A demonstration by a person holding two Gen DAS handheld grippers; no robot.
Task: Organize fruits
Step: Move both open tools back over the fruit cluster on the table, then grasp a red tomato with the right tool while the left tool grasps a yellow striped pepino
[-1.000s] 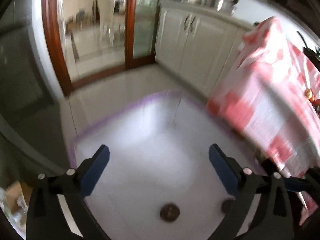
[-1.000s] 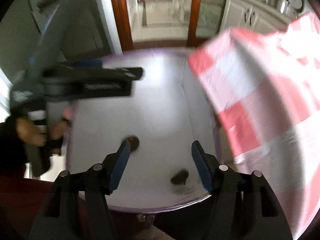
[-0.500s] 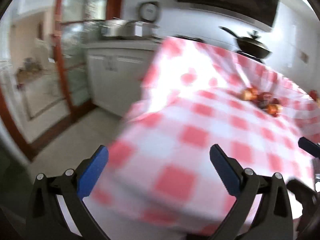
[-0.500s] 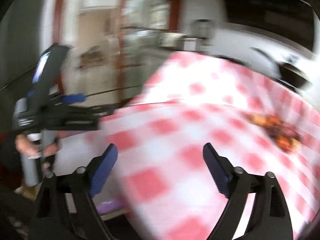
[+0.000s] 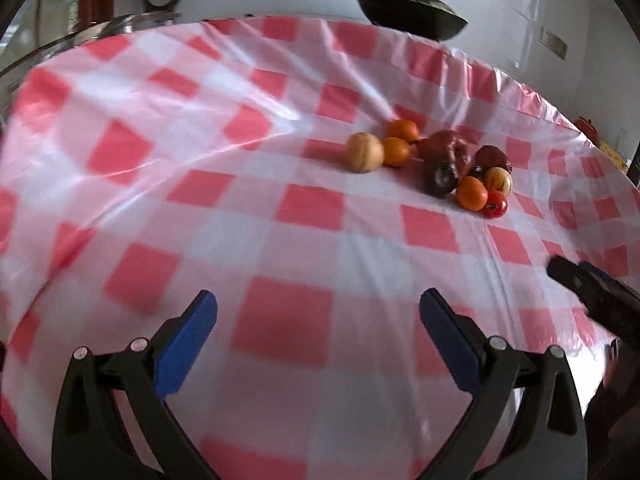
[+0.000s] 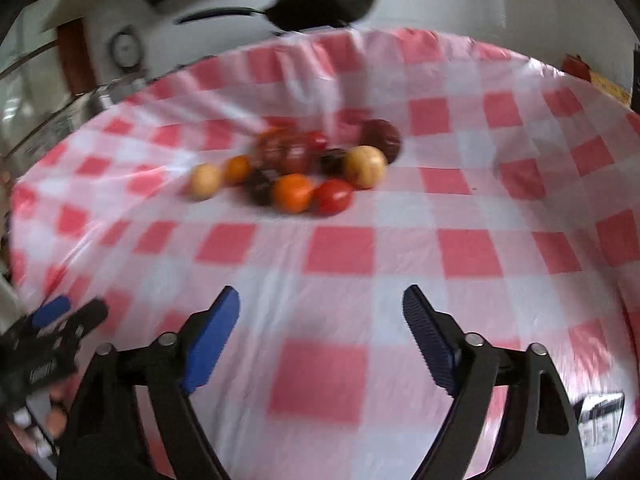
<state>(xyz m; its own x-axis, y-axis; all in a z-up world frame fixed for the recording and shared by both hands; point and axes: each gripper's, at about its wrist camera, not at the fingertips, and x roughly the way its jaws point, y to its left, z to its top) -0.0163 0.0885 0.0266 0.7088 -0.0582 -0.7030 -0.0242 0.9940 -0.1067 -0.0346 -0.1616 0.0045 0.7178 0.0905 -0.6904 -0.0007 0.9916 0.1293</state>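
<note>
Reaching toward the tight heap of round orange, red and tan fruits point(image 6: 296, 168) mid-desk point(image 6: 460, 300), I risk scattering neighbours; left gripper point(image 5: 318, 320) wide open and empty, right gripper point(image 6: 320, 316) empty, jaws closing.

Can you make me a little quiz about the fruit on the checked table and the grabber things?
1. True or false: the fruits lie in one cluster on the red and white tablecloth.
2. What is between the blue fingers of the left gripper? A) an orange B) nothing C) a pan
3. Fill in: behind the table's far edge stands a black ____ with a lid.

Key:
1. True. They sit close together, none in a bowl or tray.
2. B. Its jaws stand wide apart over bare cloth. The right gripper is empty too, its jaws closing a little.
3. Pan.
</note>
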